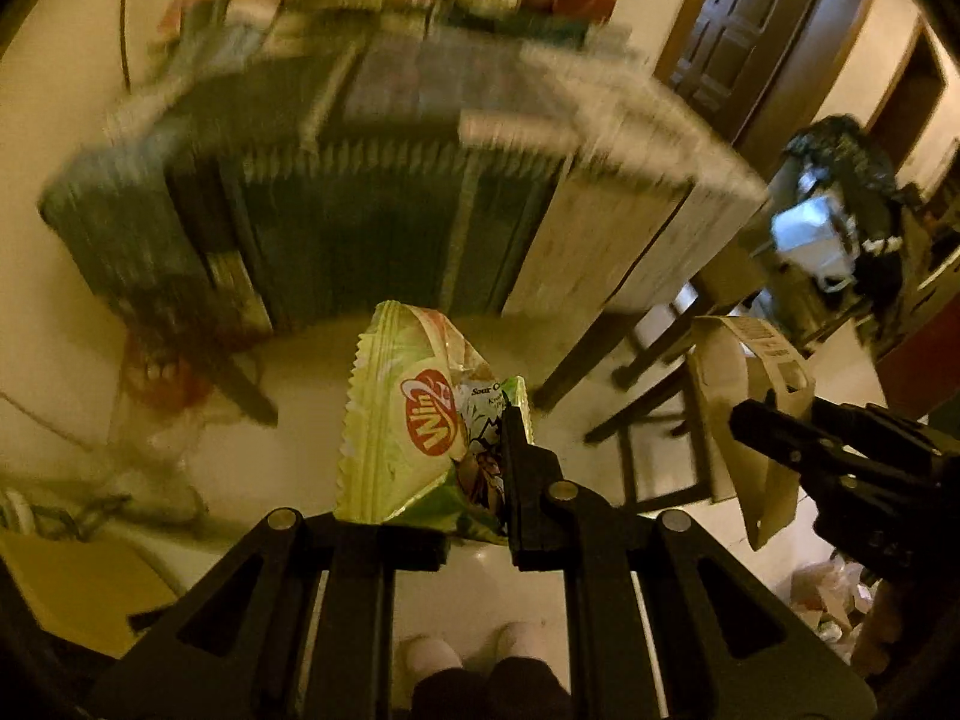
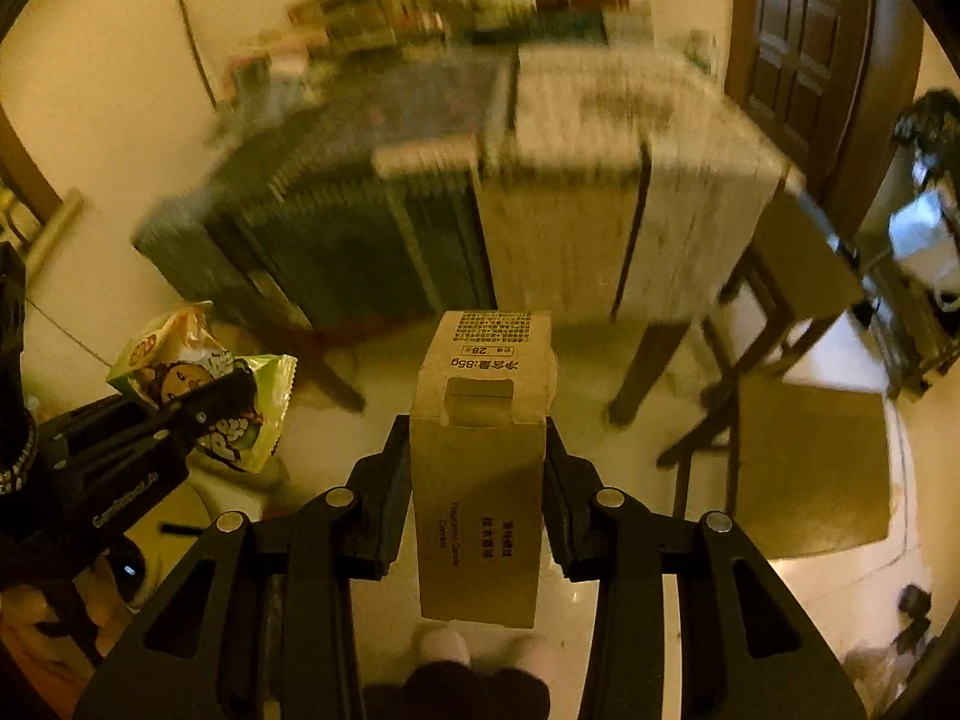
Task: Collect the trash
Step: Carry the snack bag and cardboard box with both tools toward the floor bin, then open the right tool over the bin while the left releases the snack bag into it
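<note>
My left gripper is shut on a green snack wrapper with a red logo, held in the air above the floor. My right gripper is shut on a brown cardboard box with printed text, held upright between both fingers. In the left wrist view the right gripper shows at the right with the box. In the right wrist view the left gripper shows at the left with the wrapper.
A cluttered table covered with cloth and paper stands ahead, blurred. A wooden stool stands to the right of it. A wooden door is at the back right. A dark bag hangs at the far right. The floor is pale tile.
</note>
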`<state>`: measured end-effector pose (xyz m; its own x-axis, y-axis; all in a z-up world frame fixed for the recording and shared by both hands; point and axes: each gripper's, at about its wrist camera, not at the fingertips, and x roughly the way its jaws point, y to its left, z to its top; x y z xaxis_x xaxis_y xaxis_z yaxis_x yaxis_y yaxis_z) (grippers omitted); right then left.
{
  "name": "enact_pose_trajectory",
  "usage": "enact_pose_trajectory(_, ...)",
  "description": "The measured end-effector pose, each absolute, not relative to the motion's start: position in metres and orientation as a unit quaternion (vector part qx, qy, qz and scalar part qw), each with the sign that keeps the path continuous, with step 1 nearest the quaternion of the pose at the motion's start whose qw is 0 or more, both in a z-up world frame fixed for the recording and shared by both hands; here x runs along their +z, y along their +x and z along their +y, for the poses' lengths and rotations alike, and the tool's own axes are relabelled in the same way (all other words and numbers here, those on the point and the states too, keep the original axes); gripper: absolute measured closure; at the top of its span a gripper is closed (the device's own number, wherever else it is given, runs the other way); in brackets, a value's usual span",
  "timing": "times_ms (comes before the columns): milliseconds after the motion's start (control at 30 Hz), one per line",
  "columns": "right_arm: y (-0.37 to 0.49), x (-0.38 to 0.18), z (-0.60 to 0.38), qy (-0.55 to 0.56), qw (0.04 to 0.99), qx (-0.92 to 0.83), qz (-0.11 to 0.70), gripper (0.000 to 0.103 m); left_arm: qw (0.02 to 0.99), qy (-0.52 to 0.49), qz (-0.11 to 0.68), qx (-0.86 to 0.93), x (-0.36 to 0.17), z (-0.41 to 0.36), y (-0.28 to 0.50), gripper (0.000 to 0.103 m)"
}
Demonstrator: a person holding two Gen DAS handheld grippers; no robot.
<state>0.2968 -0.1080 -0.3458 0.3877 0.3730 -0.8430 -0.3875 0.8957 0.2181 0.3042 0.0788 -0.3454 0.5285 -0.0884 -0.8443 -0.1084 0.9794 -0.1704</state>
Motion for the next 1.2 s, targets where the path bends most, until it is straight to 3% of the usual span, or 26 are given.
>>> enact_pose_trajectory(367, 0.316, -0.514, -0.076, -0.035, 0.773, 0.257, 0.579, 0.067, 0.807, -0.144, 0.572, 0.036, -0.531, 0.094, 0.307, 0.091)
enact_pose_trajectory(667, 0.340, -0.606, -0.052, -0.048, 0.741, 0.275, 0.611, 0.066, 0.793, -0.155, 0.588, 0.041, -0.608, 0.105, 0.319, 0.091)
enact_pose_trajectory(800, 0.342, -0.615, -0.053, -0.067, 0.738, 0.256, 0.621, 0.060, 0.788, -0.157, 0.594, 0.037, -0.626, 0.100, 0.328, 0.091)
enact_pose_trajectory(1100, 0.346, -0.593, -0.088, -0.045, 0.744, 0.232, 0.625, 0.059, 0.768, -0.184, 0.614, -0.002, -0.636, 0.077, 0.348, 0.090)
enact_pose_trajectory(1133, 0.347, -0.587, -0.092, -0.044, 0.748, 0.228, 0.622, 0.059, 0.765, -0.189, 0.615, -0.007, -0.637, 0.073, 0.351, 0.086)
enact_pose_trajectory(1200, 0.349, -0.581, -0.097, -0.039, 0.752, 0.223, 0.619, 0.059, 0.755, -0.193, 0.626, -0.010, -0.641, 0.066, 0.357, 0.065)
